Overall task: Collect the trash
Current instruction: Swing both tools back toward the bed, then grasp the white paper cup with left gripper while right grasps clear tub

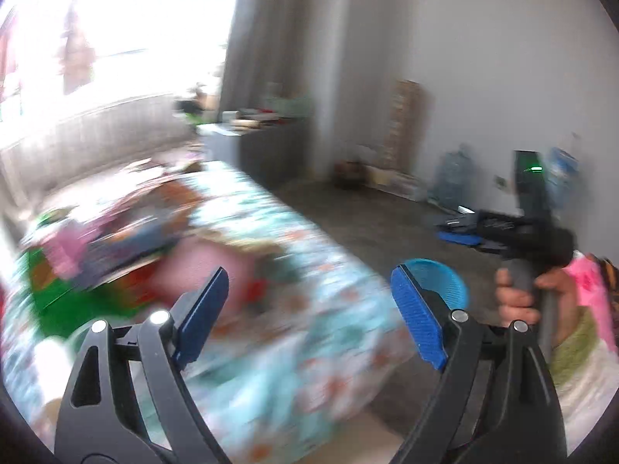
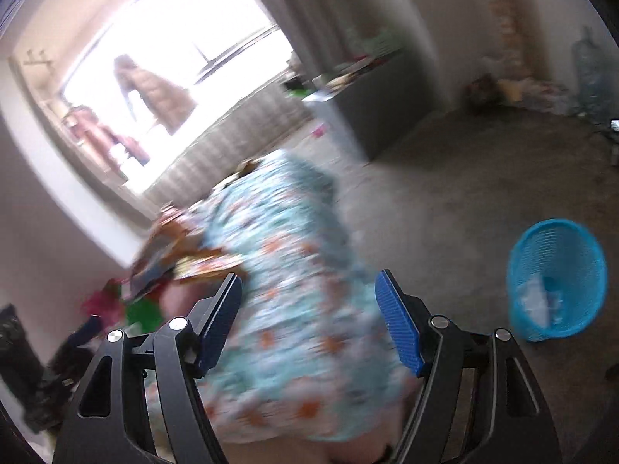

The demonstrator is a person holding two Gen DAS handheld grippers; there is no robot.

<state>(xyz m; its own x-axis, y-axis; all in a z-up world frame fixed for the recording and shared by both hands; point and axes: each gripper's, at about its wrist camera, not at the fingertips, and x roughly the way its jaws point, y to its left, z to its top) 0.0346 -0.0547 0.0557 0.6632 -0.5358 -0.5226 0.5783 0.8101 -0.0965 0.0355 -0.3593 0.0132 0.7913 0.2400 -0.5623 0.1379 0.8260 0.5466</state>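
Both pictures are blurred. The left gripper (image 1: 309, 301) has its jaws wide apart and nothing is between them; it hangs above a table covered with a flowered cloth (image 1: 294, 348). The right gripper (image 2: 309, 317) is also open and empty, over the same cloth (image 2: 294, 270).

The far part of the table carries a heap of colourful papers and packets (image 1: 116, 243), too blurred to name one by one; in the right wrist view this heap (image 2: 182, 255) lies near the far left edge of the cloth.

A blue plastic basket (image 2: 557, 278) stands on the grey floor (image 2: 445, 193), beside the right edge of the table, with some pale trash (image 2: 537, 297) inside it. In the left wrist view the basket (image 1: 448, 282) is partly hidden behind the right finger.

At the right border a hand (image 1: 522, 301) holds the handle of the other gripper.
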